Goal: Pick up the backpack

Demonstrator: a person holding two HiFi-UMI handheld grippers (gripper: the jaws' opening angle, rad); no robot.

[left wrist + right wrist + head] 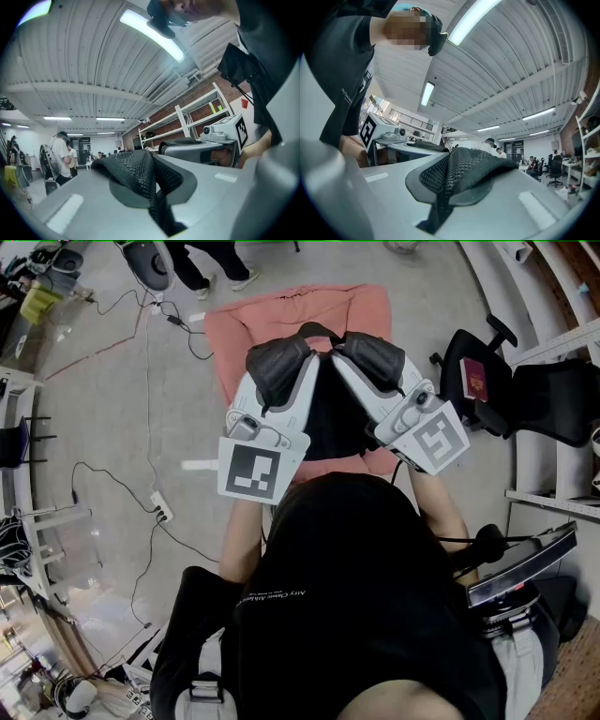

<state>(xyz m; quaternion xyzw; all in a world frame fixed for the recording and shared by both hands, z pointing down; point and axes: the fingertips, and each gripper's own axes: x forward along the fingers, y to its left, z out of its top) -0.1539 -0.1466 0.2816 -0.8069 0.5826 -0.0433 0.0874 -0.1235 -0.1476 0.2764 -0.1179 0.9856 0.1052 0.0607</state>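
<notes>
- Head view: pink mat (281, 320) on the floor, 12 o'clock.
- backpack (333, 418) hangs between the grippers, apparently lifted.
- left gripper (281, 367), right gripper (375, 354): jaws each pinch a mesh strap (136, 173).
- Next: keep clamped, level.

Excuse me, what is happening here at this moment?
A person holds a gripper in each hand. The left gripper and the right gripper are each shut on a black mesh strap of the backpack, whose dark body appears to hang between them, over a pink mat on the floor.
</notes>
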